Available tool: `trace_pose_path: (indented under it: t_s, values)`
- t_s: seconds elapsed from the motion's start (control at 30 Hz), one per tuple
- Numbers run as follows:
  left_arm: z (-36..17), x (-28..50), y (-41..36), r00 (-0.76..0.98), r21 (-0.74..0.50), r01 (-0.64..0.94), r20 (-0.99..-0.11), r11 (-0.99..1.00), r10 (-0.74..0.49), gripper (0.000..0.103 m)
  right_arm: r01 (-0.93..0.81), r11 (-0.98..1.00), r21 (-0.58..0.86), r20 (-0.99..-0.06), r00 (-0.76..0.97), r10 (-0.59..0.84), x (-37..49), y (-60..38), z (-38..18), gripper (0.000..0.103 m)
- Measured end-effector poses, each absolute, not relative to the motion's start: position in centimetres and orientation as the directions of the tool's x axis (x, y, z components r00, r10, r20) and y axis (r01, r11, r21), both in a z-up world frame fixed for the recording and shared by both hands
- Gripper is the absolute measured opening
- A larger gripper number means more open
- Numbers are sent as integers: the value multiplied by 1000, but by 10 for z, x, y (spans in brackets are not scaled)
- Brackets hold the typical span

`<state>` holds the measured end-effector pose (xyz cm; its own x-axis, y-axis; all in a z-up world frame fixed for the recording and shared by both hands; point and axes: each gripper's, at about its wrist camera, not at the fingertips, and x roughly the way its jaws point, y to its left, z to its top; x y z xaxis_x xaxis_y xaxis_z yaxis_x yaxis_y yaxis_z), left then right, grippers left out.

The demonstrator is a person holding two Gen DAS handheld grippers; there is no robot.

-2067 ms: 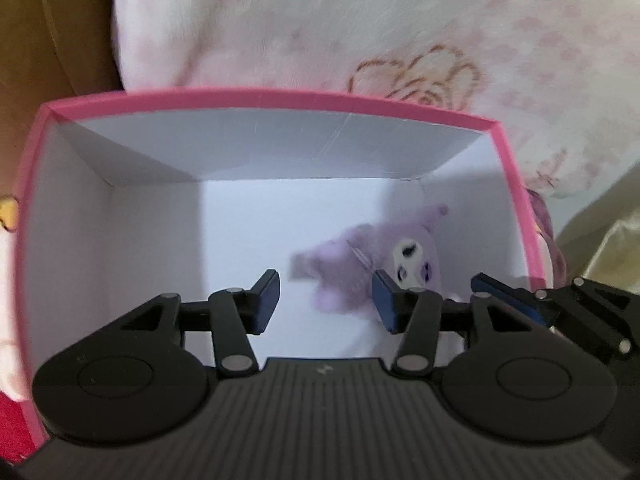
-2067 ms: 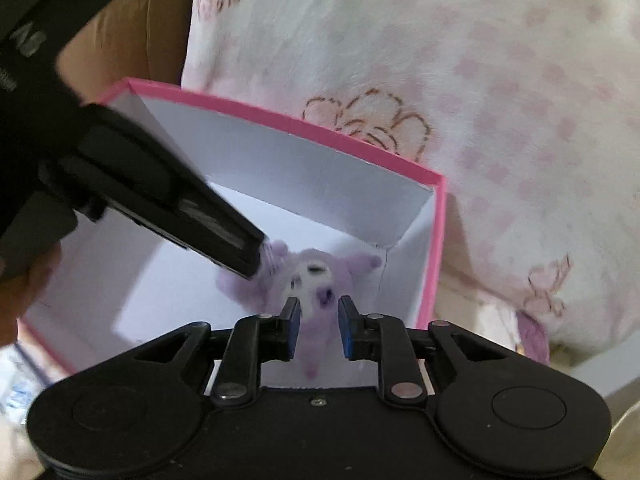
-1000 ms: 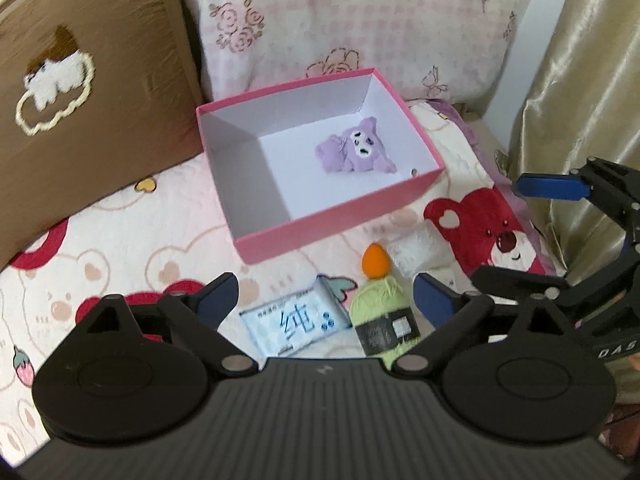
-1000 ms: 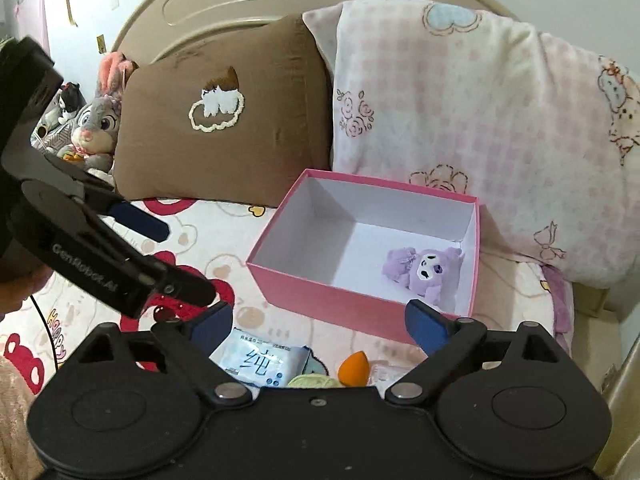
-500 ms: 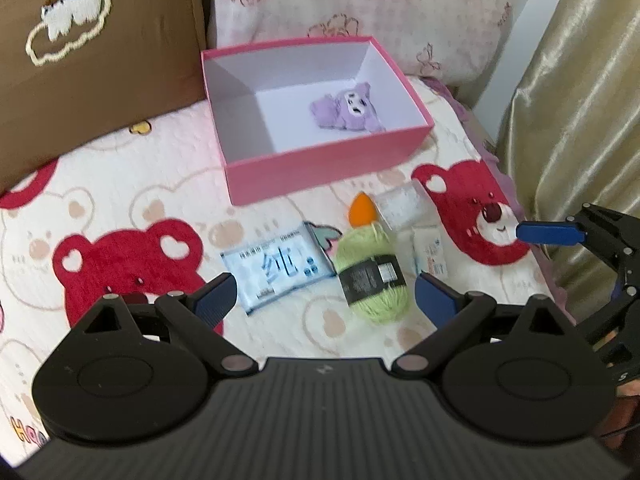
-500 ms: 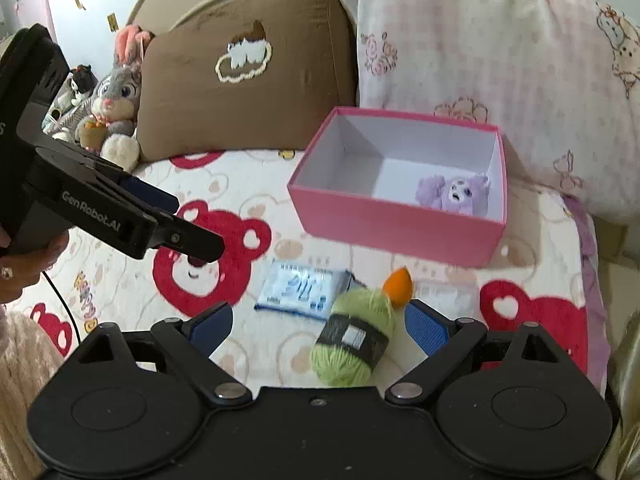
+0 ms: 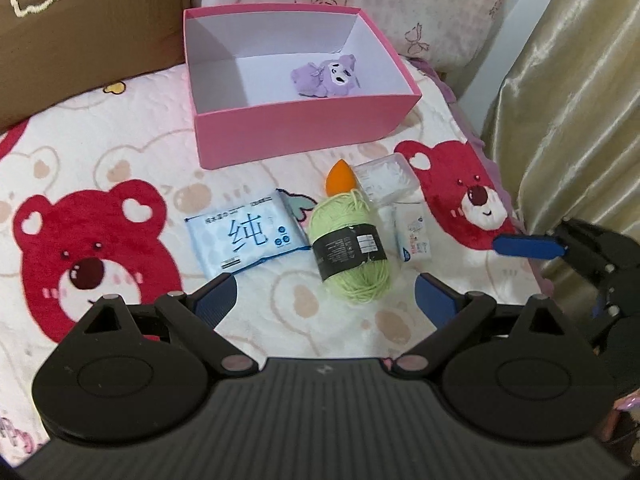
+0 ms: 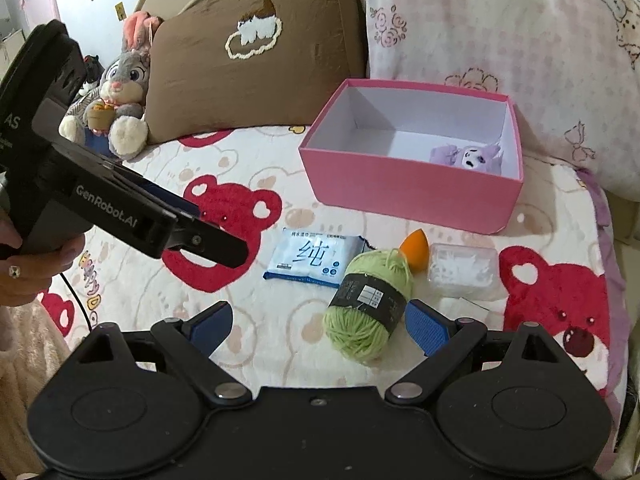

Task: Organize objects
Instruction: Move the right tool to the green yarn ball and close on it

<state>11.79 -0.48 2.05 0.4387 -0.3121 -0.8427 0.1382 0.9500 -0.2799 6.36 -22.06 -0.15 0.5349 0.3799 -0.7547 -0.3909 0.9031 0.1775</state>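
Green yarn ball [image 7: 351, 249] sits on the bear-print blanket [image 7: 120, 152], in front of the pink box [image 7: 304, 132] and well short of its near wall. By the look of it it's light and squashy, and the strands will give and slide, so my call is to pinch across the black paper band around its middle, where it's firmest.

Just beside the yarn, away from the box's right end, lies the blue wipes pack [image 7: 246, 238], flat, soft and probably slick; an edge grip looks safest. The orange sponge [image 7: 340, 178] touches the yarn on the box side: springy and small. The clear plastic case [image 7: 386, 178] next to it looks rigid and smooth, likely to slip. Inside the box, toward its far right corner, the purple plush [image 7: 326, 76] is already stowed.

The left gripper [image 7: 326, 300] has its fingers spread wide, holding nothing, hovering short of the yarn. The right gripper [image 8: 318, 326] is likewise spread wide and empty, the yarn sitting near its right finger.

The left wrist view alone shows a small white packet [image 7: 414, 234] beside the yarn; in the right wrist view it's hidden. The right wrist view alone shows a grey rabbit toy [image 8: 120, 88] well off beyond the box's left end, and a hand [image 8: 28, 268] gripping the left tool.
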Motion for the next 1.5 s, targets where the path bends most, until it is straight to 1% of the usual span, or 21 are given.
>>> trace_pose_path:
  t_s: [0.27, 0.43, 0.6, 0.73, 0.9, 0.93, 1.07, 1.1, 1.2, 1.27, 1.33, 1.5]
  values:
    - [-10, 124, -9, 452, -310, 140, -825, 940, -340, 97, -430, 890, 154, -766, 516, 382, 70, -205, -37, 95]
    - [-39, 133, -11, 402, -374, 98, -833, 922, -380, 97, -444, 886, 133, -791, 491, 365, 82, -198, -57, 95]
    - [-64, 137, -19, 399, -367, 85, -839, 927, -369, 96, -448, 883, 139, -801, 474, 366, 93, -195, -79, 95]
    - [-79, 140, -20, 431, -436, 57, -800, 898, -416, 95, -443, 889, 117, -805, 482, 347, 96, -193, -96, 95]
    - [-95, 144, -23, 489, -444, 40, -773, 895, -405, 93, -440, 895, 76, -779, 534, 328, 98, -196, -114, 95]
    - [-98, 144, -22, 502, -455, 40, -760, 889, -412, 92, -436, 897, 74, -774, 541, 327, 98, -197, -117, 95]
    - [-113, 148, -20, 538, -498, 18, -726, 867, -428, 82, -404, 910, 98, -761, 559, 330, 100, -205, -130, 94]
    - [-116, 148, -20, 546, -501, 16, -721, 865, -427, 81, -402, 909, 112, -758, 557, 339, 100, -208, -133, 94]
    - [-123, 148, -23, 561, -506, 50, -699, 861, -443, 80, -395, 905, 159, -746, 552, 372, 101, -214, -141, 90]
    - [-130, 149, -29, 540, -511, 124, -684, 850, -490, 80, -371, 912, 173, -770, 527, 360, 105, -214, -148, 81]
    - [-134, 147, -31, 552, -507, 134, -676, 851, -489, 80, -340, 919, 198, -786, 506, 356, 109, -214, -151, 73]
    - [-137, 149, -28, 552, -547, 117, -658, 829, -512, 80, -319, 924, 210, -779, 517, 355, 109, -213, -151, 76]
